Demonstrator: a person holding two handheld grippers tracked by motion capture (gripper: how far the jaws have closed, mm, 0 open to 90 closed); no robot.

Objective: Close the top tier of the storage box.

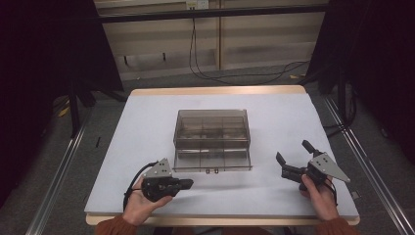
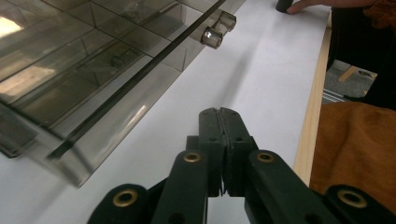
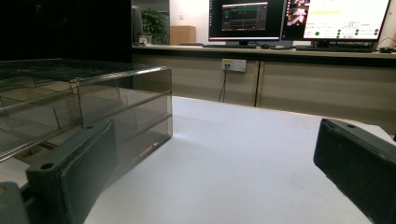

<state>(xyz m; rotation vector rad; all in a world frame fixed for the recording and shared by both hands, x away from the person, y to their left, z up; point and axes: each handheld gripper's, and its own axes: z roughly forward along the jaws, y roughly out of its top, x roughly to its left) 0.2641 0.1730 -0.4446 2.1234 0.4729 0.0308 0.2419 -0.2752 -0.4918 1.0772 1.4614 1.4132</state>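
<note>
A smoky clear box (image 1: 212, 128) with several compartments sits mid-table. A flat divided part (image 1: 212, 159) of it extends toward the front edge, with two small knobs (image 2: 217, 30) on its rim. My left gripper (image 1: 190, 183) lies low at the front left, just off that part's left corner, pointing right. Its jaws (image 2: 219, 112) are pressed together with nothing between them. My right gripper (image 1: 293, 152) rests at the front right, aimed at the box (image 3: 93, 107) from its right side. Its jaws (image 3: 215, 140) stand wide apart over bare table.
A white mat (image 1: 147, 127) covers the table, with a wooden edge (image 1: 220, 221) at the front. Behind the table are a wall, floor cables (image 1: 244, 76) and dark stands. Monitors (image 3: 299, 18) stand on a far desk. Metal rails run along both sides.
</note>
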